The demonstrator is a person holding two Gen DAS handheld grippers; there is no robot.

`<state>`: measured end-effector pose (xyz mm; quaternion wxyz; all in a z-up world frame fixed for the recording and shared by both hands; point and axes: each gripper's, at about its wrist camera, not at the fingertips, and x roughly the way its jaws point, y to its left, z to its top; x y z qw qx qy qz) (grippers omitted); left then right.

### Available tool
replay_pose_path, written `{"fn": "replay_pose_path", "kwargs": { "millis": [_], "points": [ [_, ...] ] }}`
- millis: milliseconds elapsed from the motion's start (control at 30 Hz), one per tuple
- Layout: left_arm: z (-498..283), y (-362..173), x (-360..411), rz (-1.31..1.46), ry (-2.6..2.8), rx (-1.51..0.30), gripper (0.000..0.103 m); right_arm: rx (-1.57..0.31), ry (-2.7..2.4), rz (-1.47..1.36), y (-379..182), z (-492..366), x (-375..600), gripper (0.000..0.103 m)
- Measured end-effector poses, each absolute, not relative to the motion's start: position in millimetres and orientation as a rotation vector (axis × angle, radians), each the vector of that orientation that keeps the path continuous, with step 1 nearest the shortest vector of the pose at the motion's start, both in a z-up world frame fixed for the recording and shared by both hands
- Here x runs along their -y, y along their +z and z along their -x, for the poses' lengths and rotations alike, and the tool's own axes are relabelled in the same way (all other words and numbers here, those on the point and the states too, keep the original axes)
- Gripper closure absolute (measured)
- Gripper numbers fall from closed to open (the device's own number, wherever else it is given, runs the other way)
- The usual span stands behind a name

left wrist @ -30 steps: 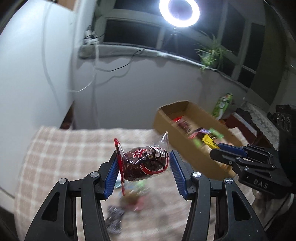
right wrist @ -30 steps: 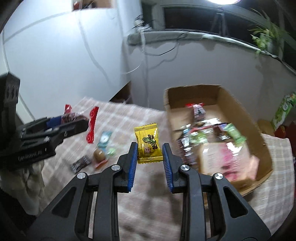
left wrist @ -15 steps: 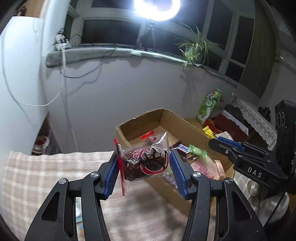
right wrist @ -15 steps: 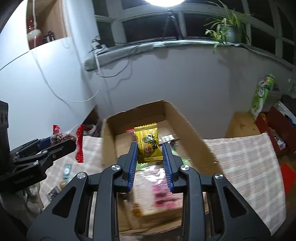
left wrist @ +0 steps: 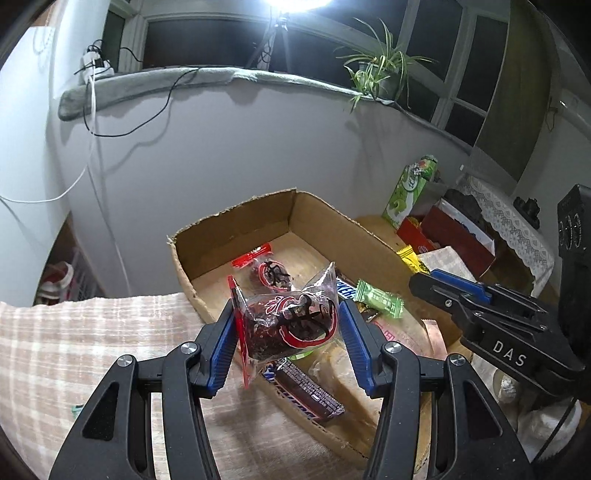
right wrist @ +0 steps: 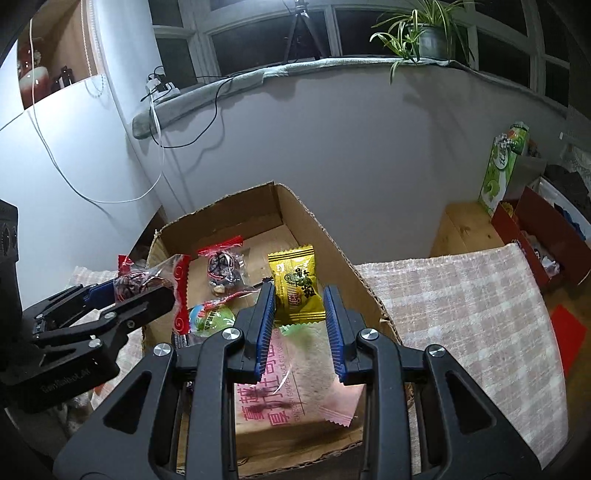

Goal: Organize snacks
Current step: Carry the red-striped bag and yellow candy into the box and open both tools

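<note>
My left gripper [left wrist: 287,315] is shut on a clear packet of dark dried fruit with red print [left wrist: 291,325], held over the near left edge of an open cardboard box [left wrist: 236,229]. In the right wrist view that same packet [right wrist: 147,282] and the left gripper [right wrist: 122,295] show at the left. My right gripper [right wrist: 299,299] is shut on a yellow candy packet [right wrist: 295,284], hanging above the inside of the cardboard box [right wrist: 317,229]. The box holds a similar dark fruit packet [right wrist: 221,267], a green candy [left wrist: 378,298], a chocolate bar [left wrist: 306,389] and a pink packet [right wrist: 291,391].
The box sits on a checked cloth [right wrist: 461,314] over the table. A grey wall [left wrist: 221,147] with cables rises just behind the box. To the right stand a green carton [right wrist: 502,170] and red boxes [right wrist: 535,229]. A potted plant [right wrist: 424,29] is on the sill.
Both grippers have swung from the cloth with loose snacks over to the cardboard box, each still carrying its packet. The box now fills the middle of both views.
</note>
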<state>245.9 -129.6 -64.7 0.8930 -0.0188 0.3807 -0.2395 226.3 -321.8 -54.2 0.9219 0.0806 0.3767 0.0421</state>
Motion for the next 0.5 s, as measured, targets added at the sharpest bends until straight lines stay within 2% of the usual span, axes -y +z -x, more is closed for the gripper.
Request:
{"fn": "replay_pose_path", "kwargs": {
  "millis": [300, 500],
  "points": [
    [-244.9, -65.9, 133.1, 0.029, -0.495, -0.803, 0.047, -0.763, 0.072, -0.167, -52.9, -224.4, 322.2, 0.074],
    [-243.3, -62.3, 129.5, 0.034, -0.493, -0.791, 0.047, -0.746, 0.069, -0.17, -49.0, -221.4, 323.0, 0.07]
  ]
}}
